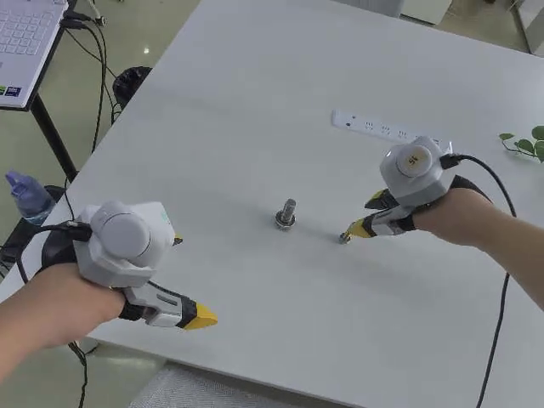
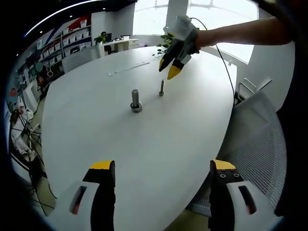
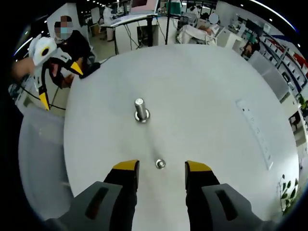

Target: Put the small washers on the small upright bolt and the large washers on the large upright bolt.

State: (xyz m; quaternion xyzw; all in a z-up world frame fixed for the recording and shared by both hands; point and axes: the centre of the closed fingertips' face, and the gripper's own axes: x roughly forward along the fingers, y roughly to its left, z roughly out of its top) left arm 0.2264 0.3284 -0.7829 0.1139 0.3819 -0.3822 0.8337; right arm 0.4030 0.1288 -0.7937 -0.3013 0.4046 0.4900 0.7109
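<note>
While open, right tool [image 3: 162, 166] astride bolt [image 3: 160, 164]

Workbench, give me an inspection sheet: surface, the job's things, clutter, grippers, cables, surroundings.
Surface: white table.
Job's things: large upright bolt mid-table, with a metal ring at its base; small upright bolt beside it.
Clutter: power strip at the far side.
Grippers: left gripper open, by the near edge; right gripper open, jaws either side of the small upright bolt.
Cables: black cable from the right gripper.
Surroundings: laptop, plant leaves, mesh chair.
</note>
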